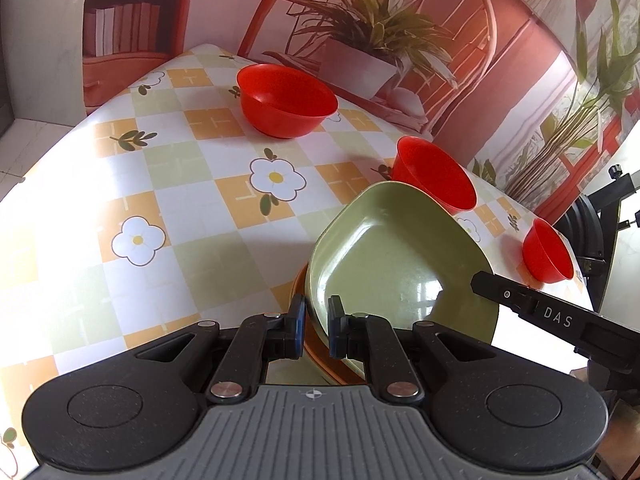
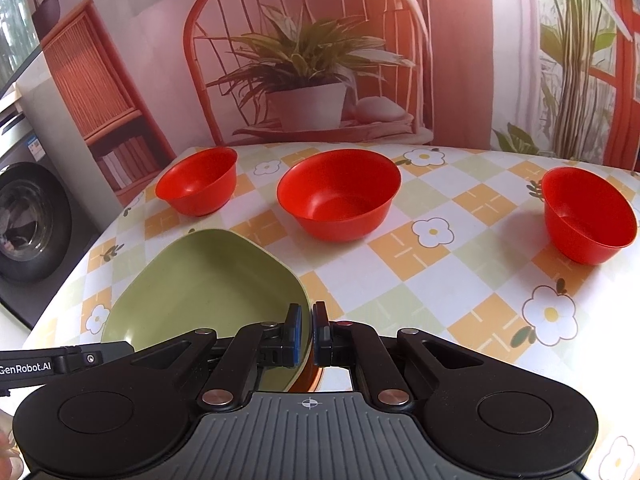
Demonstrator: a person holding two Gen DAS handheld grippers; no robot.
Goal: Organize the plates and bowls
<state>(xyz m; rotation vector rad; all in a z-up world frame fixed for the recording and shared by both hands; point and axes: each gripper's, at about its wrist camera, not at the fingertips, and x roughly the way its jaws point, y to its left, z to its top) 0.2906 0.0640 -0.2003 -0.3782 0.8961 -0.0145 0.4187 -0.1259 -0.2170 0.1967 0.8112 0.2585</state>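
At the tabletop's (image 2: 460,248) near edge, the left gripper (image 1: 316,328) and right gripper (image 2: 307,334) each pinch opposite rims of the green plate (image 2: 208,284), stacked over an orange plate (image 1: 298,292), three red bowls (image 2: 338,194) toward the far edge.

Glossy green plastic plate (image 1: 384,256), smooth red plastic bowls (image 2: 339,194), shiny wipe-clean tablecloth (image 2: 440,276), matt black claw (image 2: 311,334)

Bright daylight, blown-out glare, fisheye-warped edges.
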